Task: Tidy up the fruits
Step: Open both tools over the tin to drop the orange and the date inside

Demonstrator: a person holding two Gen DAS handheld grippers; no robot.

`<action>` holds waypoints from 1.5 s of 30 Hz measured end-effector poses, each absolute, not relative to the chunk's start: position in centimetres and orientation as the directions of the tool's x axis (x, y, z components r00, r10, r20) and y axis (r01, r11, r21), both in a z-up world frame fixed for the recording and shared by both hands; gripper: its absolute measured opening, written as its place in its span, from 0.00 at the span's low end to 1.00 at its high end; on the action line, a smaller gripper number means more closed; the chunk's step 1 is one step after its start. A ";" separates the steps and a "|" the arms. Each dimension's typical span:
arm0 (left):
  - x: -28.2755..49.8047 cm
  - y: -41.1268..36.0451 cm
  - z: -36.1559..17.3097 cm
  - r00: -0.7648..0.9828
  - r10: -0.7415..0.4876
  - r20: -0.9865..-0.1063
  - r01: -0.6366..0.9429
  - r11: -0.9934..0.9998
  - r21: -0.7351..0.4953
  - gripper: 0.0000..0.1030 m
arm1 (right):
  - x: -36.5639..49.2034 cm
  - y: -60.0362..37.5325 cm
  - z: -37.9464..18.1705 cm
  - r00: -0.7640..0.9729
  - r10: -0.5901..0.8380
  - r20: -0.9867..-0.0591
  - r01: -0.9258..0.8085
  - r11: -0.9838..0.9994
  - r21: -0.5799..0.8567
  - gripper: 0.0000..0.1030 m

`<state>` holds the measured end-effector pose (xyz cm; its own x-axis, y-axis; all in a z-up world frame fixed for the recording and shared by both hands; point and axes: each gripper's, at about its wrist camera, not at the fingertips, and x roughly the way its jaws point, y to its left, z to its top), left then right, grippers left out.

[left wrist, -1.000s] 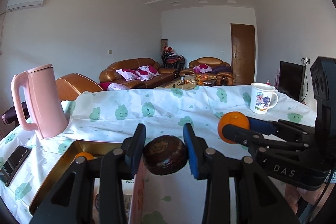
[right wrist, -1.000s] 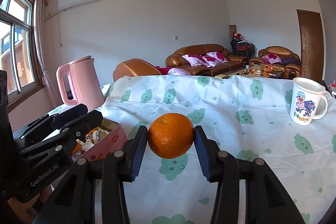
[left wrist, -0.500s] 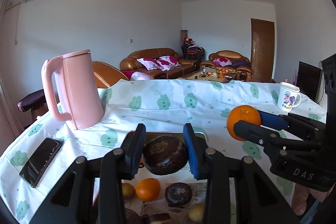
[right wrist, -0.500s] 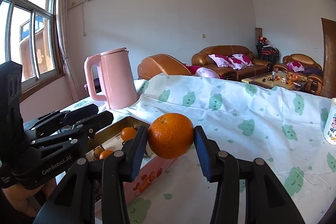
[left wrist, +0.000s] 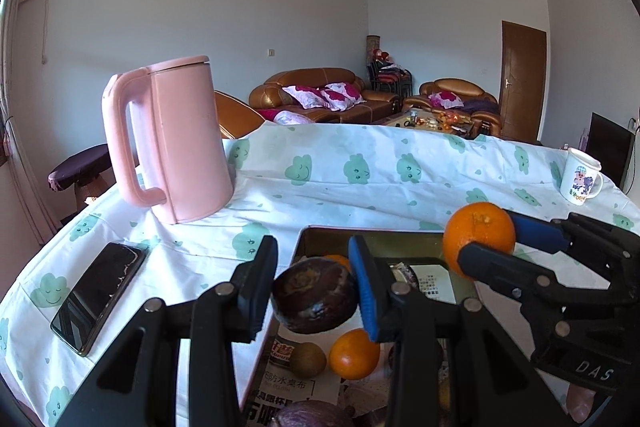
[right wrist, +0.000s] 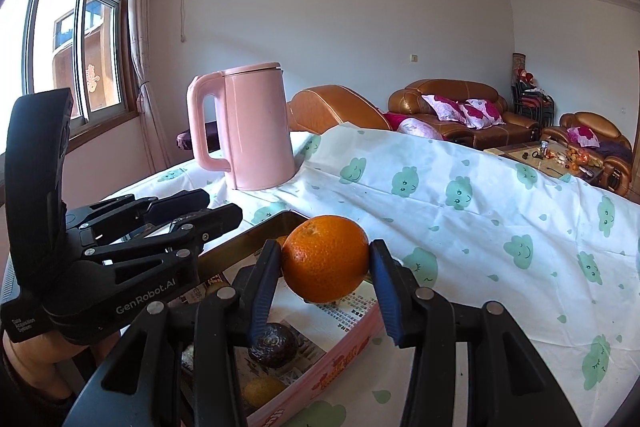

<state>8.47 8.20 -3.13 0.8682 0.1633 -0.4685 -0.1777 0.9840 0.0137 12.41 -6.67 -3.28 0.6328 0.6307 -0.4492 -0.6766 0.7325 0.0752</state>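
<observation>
My left gripper (left wrist: pixel 313 289) is shut on a dark purple-brown fruit (left wrist: pixel 314 295) and holds it above the pink tin box (left wrist: pixel 360 233). My right gripper (right wrist: pixel 325 263) is shut on an orange (right wrist: pixel 325 259), also above the box (right wrist: pixel 344 355); that orange also shows in the left wrist view (left wrist: pixel 479 235). Inside the box, on newspaper, lie an orange (left wrist: pixel 354 354), a small brown fruit (left wrist: pixel 307 359) and a dark fruit (right wrist: pixel 273 345). The left gripper shows at the left of the right wrist view (right wrist: pixel 216 213).
A pink kettle (left wrist: pixel 172 139) stands behind the box at the left. A black phone (left wrist: pixel 100 297) lies at the left on the cloud-print tablecloth (left wrist: pixel 360 179). A white cartoon mug (left wrist: pixel 580 181) stands at the far right edge. Sofas stand behind the table.
Both grippers have moved left and over the box with their fruits still held. The kettle and box now sit nearer the middle of both views.
</observation>
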 end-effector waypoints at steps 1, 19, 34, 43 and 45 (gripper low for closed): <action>8.6 8.4 -3.2 0.865 0.162 -0.474 -0.177 0.984 0.012 0.37 | 12.5 -6.4 -3.4 0.630 0.630 -0.455 -0.678 0.731 0.074 0.46; 10.7 8.2 -4.8 0.821 0.131 -0.555 -0.126 0.991 0.047 0.37 | 14.6 -4.5 -6.1 0.586 0.571 -0.575 -0.657 0.750 0.076 0.47; 11.1 8.0 -4.8 0.806 0.137 -0.575 -0.121 0.990 0.066 0.38 | 14.9 -4.3 -6.6 0.570 0.560 -0.601 -0.656 0.751 0.077 0.47; 10.6 8.4 -4.6 0.814 0.146 -0.562 -0.142 0.989 0.051 0.51 | 14.6 -4.9 -6.3 0.582 0.564 -0.585 -0.647 0.757 0.087 0.51; 10.4 8.5 -4.5 0.817 0.150 -0.557 -0.148 0.988 0.048 0.55 | 14.5 -5.1 -6.2 0.590 0.563 -0.579 -0.643 0.761 0.086 0.54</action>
